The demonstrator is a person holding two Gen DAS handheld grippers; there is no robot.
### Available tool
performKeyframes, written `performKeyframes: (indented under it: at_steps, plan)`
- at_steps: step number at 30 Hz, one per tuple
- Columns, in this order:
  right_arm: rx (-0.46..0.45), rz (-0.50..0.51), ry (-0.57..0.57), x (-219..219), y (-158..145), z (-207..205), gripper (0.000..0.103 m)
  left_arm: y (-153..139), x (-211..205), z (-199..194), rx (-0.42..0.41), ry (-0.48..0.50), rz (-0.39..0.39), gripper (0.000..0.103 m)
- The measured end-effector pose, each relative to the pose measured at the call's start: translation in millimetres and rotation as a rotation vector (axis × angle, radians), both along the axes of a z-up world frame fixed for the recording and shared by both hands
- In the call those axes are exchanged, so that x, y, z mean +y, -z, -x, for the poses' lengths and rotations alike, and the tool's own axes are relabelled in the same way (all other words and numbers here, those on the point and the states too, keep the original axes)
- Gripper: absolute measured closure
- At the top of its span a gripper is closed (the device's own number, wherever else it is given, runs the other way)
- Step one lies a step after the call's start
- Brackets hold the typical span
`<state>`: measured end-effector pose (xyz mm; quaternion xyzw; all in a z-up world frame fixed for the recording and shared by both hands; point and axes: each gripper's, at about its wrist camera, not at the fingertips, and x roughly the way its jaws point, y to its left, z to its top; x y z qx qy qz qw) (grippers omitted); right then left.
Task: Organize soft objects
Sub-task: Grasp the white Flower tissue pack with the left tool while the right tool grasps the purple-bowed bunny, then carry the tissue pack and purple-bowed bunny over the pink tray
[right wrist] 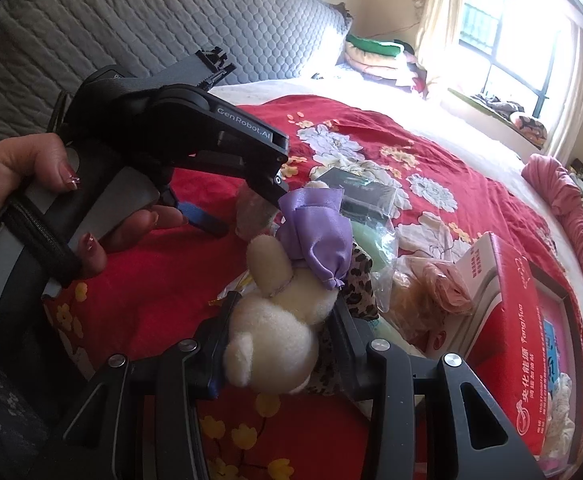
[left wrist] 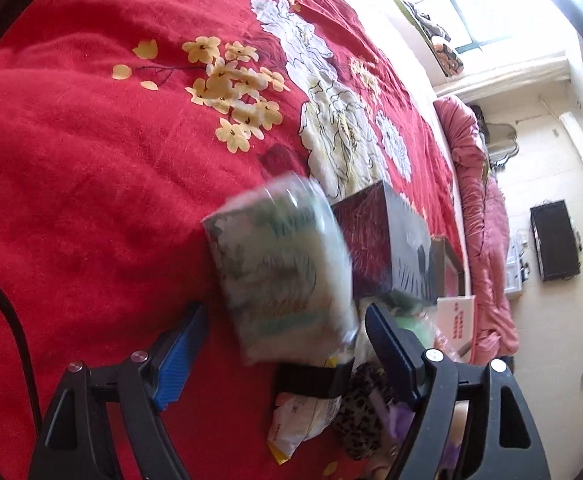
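The right gripper [right wrist: 279,320] clamps a cream plush toy [right wrist: 275,340] above the red bedspread [right wrist: 143,280]. The left gripper [left wrist: 285,330] is spread wide around a blurred tissue pack [left wrist: 279,268].

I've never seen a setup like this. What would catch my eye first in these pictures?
Probably the cream plush toy in a purple dress, squeezed between the right gripper fingers low in the right view. Behind it spreads a bright red floral bedspread. In the left view, a blurred tissue pack sits between the left gripper's open blue-padded fingers.

Tissue pack [left wrist: 279,268] sat on the bed [left wrist: 91,160], box [left wrist: 387,248] right behind it, plush toy [right wrist: 279,320] nearby.
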<state>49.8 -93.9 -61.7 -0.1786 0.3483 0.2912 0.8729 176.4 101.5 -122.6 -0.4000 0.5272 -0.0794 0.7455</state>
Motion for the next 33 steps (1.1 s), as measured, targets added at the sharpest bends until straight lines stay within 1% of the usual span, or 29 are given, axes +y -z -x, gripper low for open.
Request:
performKeyframes:
  at_steps: [3,5,7,8,9,11,13,16,19,22,26,30,33]
  plan:
    - [-0.002,-0.001,0.002,-1.6,-1.1,2.0,0.058,6.9,4.7,-6.7,0.021,-0.029,0.045,0.021]
    - [-0.003,-0.005,0.004,-1.8,-1.8,2.2,0.058,9.9,7.4,-7.0,0.016,-0.057,0.075,0.021]
    - [-0.002,-0.006,0.007,-2.1,-1.9,2.6,0.058,11.7,8.1,-6.7,0.012,-0.069,0.086,0.022]
    - [-0.004,-0.007,0.008,-2.2,-2.1,2.7,0.058,11.8,7.6,-6.9,0.012,-0.069,0.083,0.025]
    - [-0.004,-0.007,0.009,-2.3,-2.3,2.7,0.058,10.8,6.6,-6.7,0.01,-0.065,0.064,0.028]
    - [-0.006,-0.01,0.01,-2.5,-3.1,3.6,0.058,9.6,4.2,-6.4,0.005,-0.053,0.027,0.043]
    - [-0.013,-0.012,0.011,-2.6,-4.6,5.0,0.058,9.5,6.7,-3.4,-0.005,-0.049,0.022,0.05]
    - [-0.032,-0.029,0.016,-4.1,-9.5,7.1,0.058,7.8,9.2,0.5,-0.024,-0.046,0.03,0.055]
    - [-0.053,-0.043,0.023,-7.0,-16.3,9.9,0.058,1.6,9.7,7.9,-0.047,-0.047,0.015,0.056]
    - [-0.069,-0.065,0.033,-12.8,-23.9,13.1,0.058,-11.0,7.1,20.2,-0.077,-0.043,-0.032,0.056]
    - [-0.084,-0.101,0.057,-22.9,-37.4,14.8,0.058,-41.1,-1.6,34.2,-0.145,-0.023,-0.131,0.056]
    - [-0.111,-0.134,0.089,-35.9,-52.9,17.6,0.058,-78.6,-26.8,46.9,-0.235,0.038,-0.237,0.056]
    - [-0.134,-0.154,0.121,-49.9,-64.5,20.5,0.058,-100.0,-46.8,55.5,-0.29,0.084,-0.288,0.056]
